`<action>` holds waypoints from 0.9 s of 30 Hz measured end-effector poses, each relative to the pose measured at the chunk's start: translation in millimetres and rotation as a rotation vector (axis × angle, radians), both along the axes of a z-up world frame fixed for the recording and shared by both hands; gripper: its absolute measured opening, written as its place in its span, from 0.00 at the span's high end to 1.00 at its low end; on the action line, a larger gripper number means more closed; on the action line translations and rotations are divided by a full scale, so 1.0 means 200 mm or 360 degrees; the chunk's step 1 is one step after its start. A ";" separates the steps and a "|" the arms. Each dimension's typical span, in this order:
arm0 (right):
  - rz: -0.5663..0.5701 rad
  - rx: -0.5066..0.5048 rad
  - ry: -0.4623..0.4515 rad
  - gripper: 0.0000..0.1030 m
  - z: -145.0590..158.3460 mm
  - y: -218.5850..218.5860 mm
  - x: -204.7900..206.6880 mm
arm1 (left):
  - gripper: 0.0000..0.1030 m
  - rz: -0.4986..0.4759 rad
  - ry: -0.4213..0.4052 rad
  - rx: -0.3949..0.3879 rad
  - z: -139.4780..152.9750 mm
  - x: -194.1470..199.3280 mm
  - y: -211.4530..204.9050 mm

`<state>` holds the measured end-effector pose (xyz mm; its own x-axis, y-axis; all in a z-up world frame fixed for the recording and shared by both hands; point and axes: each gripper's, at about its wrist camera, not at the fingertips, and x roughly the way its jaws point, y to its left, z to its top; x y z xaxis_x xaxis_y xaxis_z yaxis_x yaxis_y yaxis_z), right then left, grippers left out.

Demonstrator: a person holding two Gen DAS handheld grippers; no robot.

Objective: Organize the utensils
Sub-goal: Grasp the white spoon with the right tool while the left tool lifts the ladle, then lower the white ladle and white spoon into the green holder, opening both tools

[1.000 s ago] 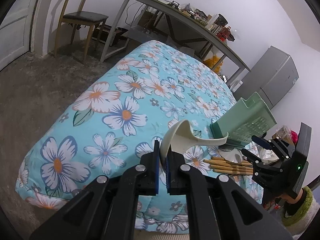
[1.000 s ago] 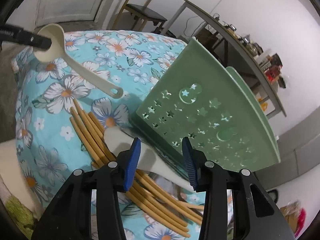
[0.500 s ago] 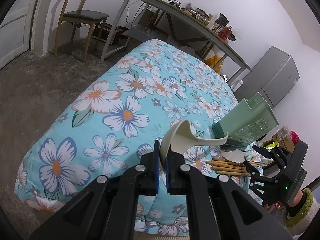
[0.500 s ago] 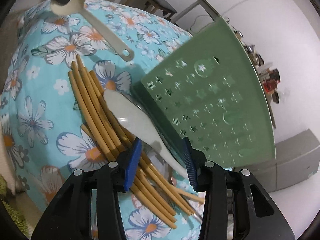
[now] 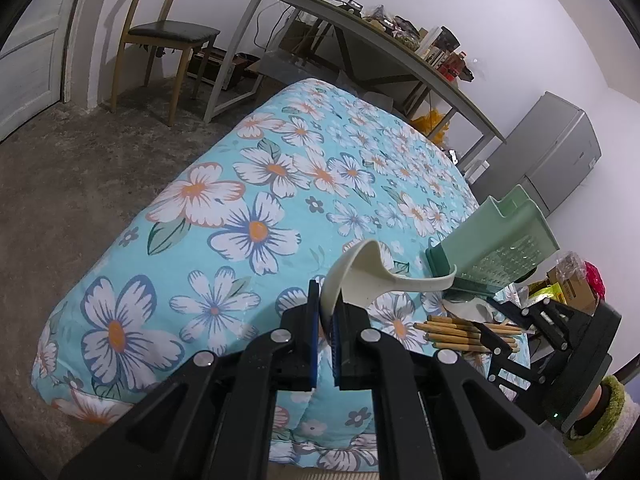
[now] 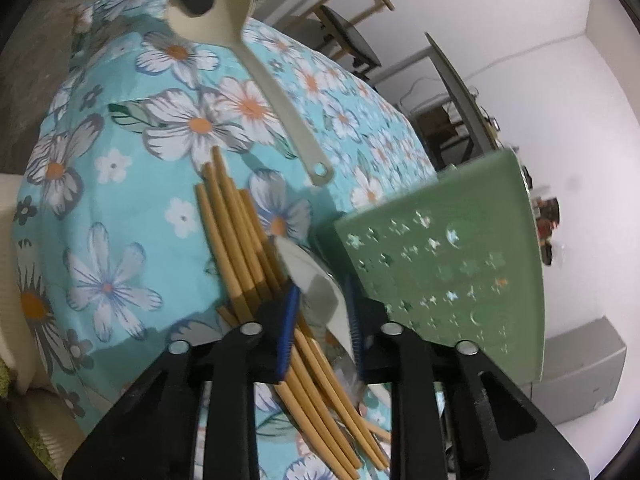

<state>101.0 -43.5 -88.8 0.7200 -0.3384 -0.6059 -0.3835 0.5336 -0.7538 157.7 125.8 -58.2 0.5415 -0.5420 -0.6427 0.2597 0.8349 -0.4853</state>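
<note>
My left gripper (image 5: 327, 312) is shut on the bowl of a cream ladle (image 5: 372, 272) and holds it above the floral bedspread; the ladle also shows in the right wrist view (image 6: 276, 96), its handle reaching toward the green perforated basket (image 6: 452, 264). My right gripper (image 6: 322, 328) is open, low over a pale rice spoon (image 6: 316, 292) that lies between its jaws on a bundle of bamboo chopsticks (image 6: 240, 248). In the left wrist view the right gripper (image 5: 508, 320) sits by the chopsticks (image 5: 452, 332) and the basket (image 5: 496, 240).
The floral bedspread (image 5: 256, 208) covers the bed. A wooden chair (image 5: 160, 36), a long grey desk (image 5: 372, 52) with clutter and a grey fridge (image 5: 560, 152) stand beyond it. Boxes and bags (image 5: 572, 284) lie at the right.
My right gripper has moved down and forward until the rice spoon lies between its jaws. My left gripper keeps the ladle almost still.
</note>
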 end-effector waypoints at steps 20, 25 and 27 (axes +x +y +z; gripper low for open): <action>-0.0143 0.0206 -0.0461 0.99 0.37 -0.11 -0.10 | 0.96 0.0040 -0.0171 0.0047 0.20 -0.10 -0.02; -0.0259 0.0315 -0.0601 1.00 0.48 -0.20 -0.10 | 0.96 0.0053 -0.0329 0.0026 0.36 -0.13 -0.03; -0.0298 0.0343 -0.0646 1.00 0.50 -0.23 -0.10 | 0.96 0.0045 -0.0407 0.0012 0.44 -0.13 -0.04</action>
<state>80.0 -89.5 11.9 0.8510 -0.3825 -0.3598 0.0355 0.7255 -0.6873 131.8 116.8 30.1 0.7019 -0.5201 -0.4866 0.3497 0.8468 -0.4008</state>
